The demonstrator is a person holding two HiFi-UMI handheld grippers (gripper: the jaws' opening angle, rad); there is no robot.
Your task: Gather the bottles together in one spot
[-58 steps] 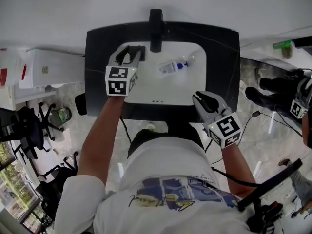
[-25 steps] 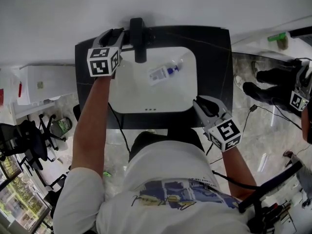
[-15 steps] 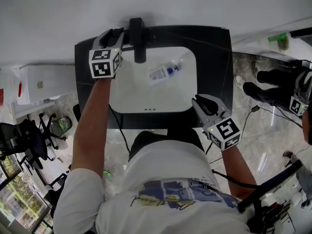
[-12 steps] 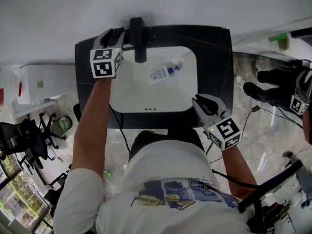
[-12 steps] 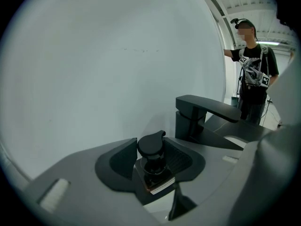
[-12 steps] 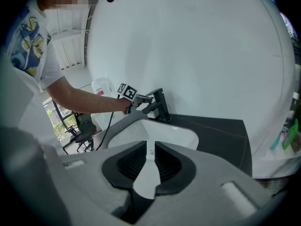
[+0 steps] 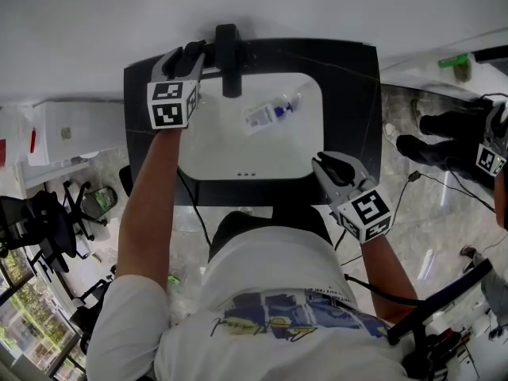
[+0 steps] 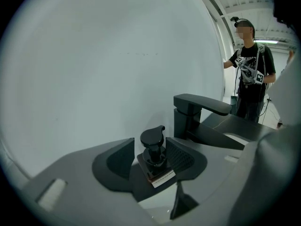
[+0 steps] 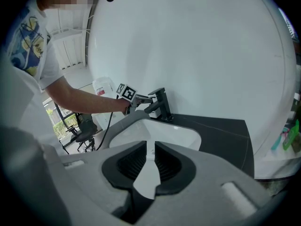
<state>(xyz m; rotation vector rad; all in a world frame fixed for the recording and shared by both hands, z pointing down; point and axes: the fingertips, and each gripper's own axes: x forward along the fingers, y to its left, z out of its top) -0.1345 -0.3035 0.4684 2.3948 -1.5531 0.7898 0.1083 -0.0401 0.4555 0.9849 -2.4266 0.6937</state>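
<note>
A black pump bottle stands on the dark counter's back left corner, left of the black faucet. My left gripper sits around it with the jaws opening. A gap shows between the left pad and the bottle. A clear bottle with a blue cap lies on its side in the white basin. My right gripper hovers at the counter's front right edge, jaws together and nothing between them. In the head view the left gripper hides the pump bottle.
The black counter frames the basin and ends at a white wall behind. A white box stands to the left. Another person with grippers stands off to the right. Office chairs are on the floor at left.
My left gripper went from the basin's left rim to the back left corner beside the faucet, then held there. The right gripper and the clear bottle stayed put.
</note>
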